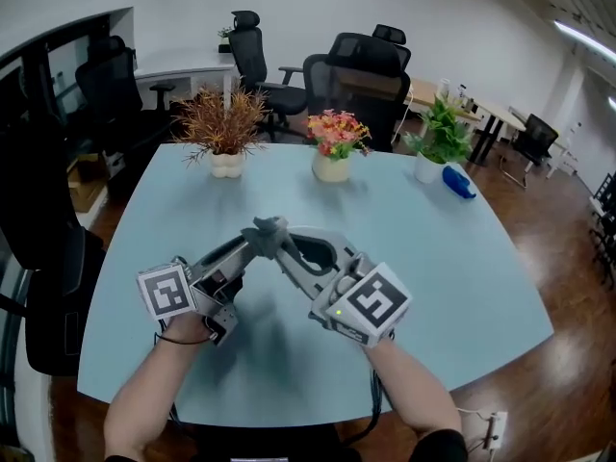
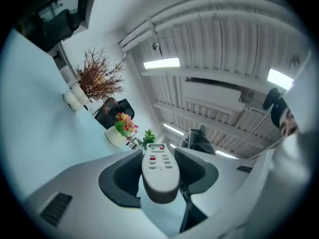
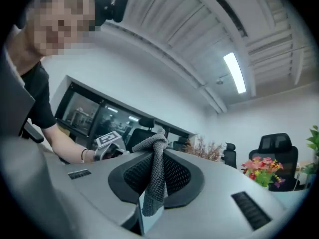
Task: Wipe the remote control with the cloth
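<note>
Both grippers meet tip to tip above the middle of the pale blue table (image 1: 462, 277). My left gripper (image 1: 248, 248) is shut on a white remote control (image 2: 159, 169), which sticks out between the dark pads with its buttons facing the camera. My right gripper (image 1: 289, 253) is shut on a grey knitted cloth (image 3: 156, 176) that hangs down from the pinch. In the head view the cloth (image 1: 269, 230) bunches where the two tips meet and hides the remote. From the left gripper view the cloth (image 2: 201, 140) shows just beyond the remote's far end. Whether cloth and remote touch I cannot tell.
Three pots stand along the table's far side: a dried brown plant (image 1: 223, 128), pink flowers (image 1: 335, 142) and a green plant (image 1: 441, 135). A blue object (image 1: 459, 183) lies near the green plant. Black office chairs (image 1: 361, 75) stand behind the table.
</note>
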Tool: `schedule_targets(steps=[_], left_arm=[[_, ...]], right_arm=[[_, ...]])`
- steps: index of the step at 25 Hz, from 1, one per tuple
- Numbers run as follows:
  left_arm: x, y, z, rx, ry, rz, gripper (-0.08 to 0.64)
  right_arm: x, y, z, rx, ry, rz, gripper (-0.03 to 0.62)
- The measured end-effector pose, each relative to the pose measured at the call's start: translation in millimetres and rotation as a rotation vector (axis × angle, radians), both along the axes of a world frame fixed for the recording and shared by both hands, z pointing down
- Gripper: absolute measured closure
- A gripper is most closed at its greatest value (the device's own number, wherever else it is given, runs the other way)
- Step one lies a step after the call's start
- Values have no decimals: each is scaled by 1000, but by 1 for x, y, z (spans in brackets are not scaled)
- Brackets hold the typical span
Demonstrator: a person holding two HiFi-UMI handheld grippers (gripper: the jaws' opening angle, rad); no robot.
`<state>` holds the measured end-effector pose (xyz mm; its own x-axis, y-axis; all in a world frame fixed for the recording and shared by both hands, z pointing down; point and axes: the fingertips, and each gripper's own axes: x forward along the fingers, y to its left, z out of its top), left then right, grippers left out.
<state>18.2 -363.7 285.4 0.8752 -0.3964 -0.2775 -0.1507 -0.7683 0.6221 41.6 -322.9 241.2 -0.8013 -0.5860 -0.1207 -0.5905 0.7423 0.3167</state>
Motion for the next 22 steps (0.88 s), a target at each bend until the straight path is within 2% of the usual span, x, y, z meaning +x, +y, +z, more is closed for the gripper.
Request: schedule_targets(steps=[2, 5, 7, 9, 10, 12, 14, 16, 17, 19, 22], left_arm=[[3, 6, -7, 5, 54, 44, 365], [8, 13, -6, 37, 34, 86, 365], [10, 15, -4, 31, 34, 110, 360], [8, 14, -8, 4, 96, 135, 365], [4, 13, -12, -7, 141, 138, 365], [-5, 12, -21, -11, 231, 127, 365], [-11, 10, -27, 5, 278, 108, 365], [-7, 11, -26, 36, 242, 97, 365], [-3, 12, -23, 56, 203, 99, 365], [6, 16, -20, 94, 131, 114, 365], [13, 25, -16, 132, 64, 161, 367]], right_arm=[[-11, 0, 11, -11, 47, 11, 563], [15, -17, 3, -6, -19, 110, 565], [43, -31, -5, 12, -59, 210, 564], [71, -47, -5, 8, -63, 331, 565], [80, -52, -1, -12, -57, 356, 564], [71, -53, 16, -88, 1, 296, 565], [33, -40, 43, -143, 147, 171, 565], [-2, -23, 61, -134, 279, 94, 563], [-10, -18, 63, -121, 302, 86, 563], [-7, -16, 53, -96, 281, 123, 565], [18, -23, 28, -59, 172, 198, 563]])
